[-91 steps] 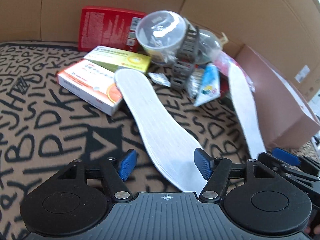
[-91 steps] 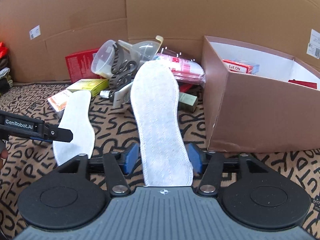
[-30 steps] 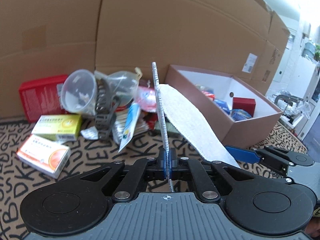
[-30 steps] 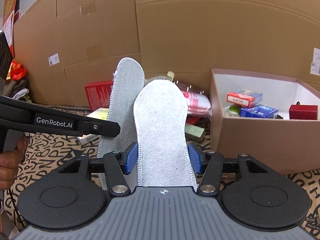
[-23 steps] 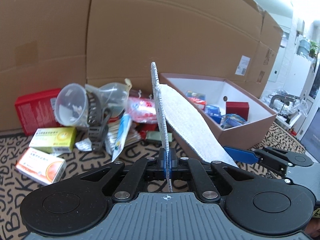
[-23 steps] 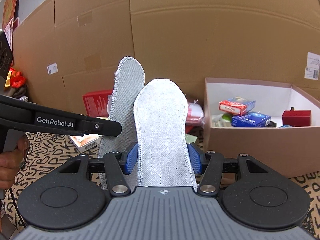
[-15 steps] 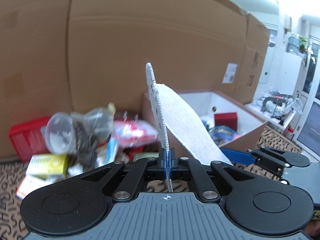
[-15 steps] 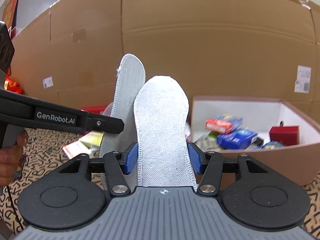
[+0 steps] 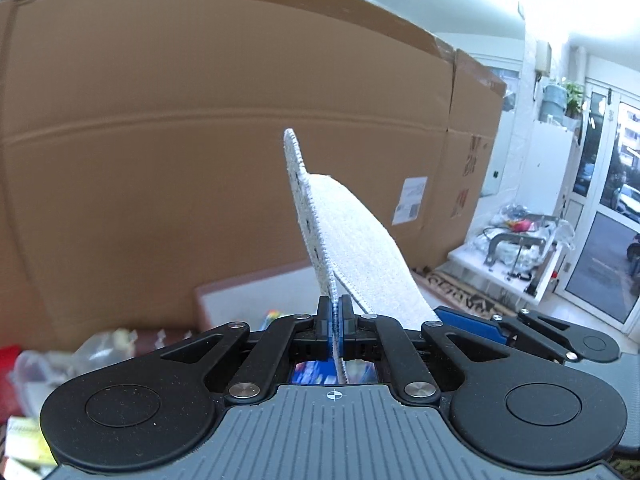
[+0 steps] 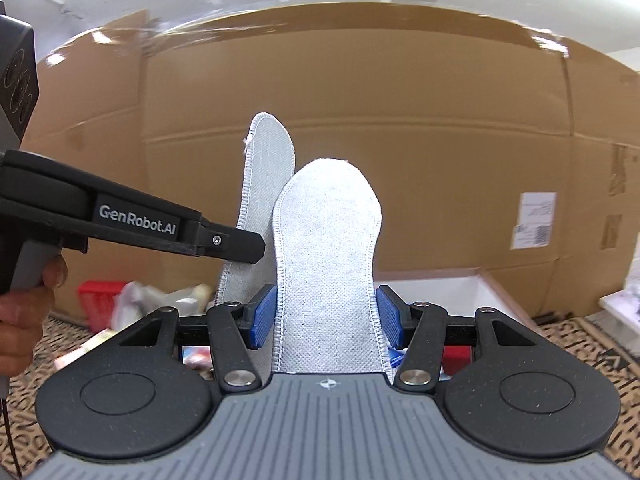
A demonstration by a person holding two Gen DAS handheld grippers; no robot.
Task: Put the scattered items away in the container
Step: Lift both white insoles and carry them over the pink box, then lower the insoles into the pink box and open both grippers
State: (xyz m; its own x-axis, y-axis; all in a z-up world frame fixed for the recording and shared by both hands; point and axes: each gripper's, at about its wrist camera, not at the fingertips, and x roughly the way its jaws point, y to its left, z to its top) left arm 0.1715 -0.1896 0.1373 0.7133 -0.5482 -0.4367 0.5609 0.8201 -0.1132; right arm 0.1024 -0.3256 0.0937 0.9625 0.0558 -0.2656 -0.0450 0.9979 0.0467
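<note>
My left gripper is shut on a white insole, held upright and edge-on. My right gripper is shut on a second white insole, gripped by its side edges and standing up flat-faced. The left gripper's insole and its black body show left of it in the right wrist view. The right gripper's insole leans beside the first in the left wrist view. The brown box with white inside lies low behind both grippers; its rim shows blurred.
A tall cardboard wall fills the background. Scattered items lie low left: a red box, clear plastic pieces and a yellow box. Boxes inside the container peek under the fingers. A lettered mat covers the floor.
Both grippers have risen and tilted upward with their insoles since half a second ago. The container and the pile have sunk to the bottom of both views. The grips are unchanged.
</note>
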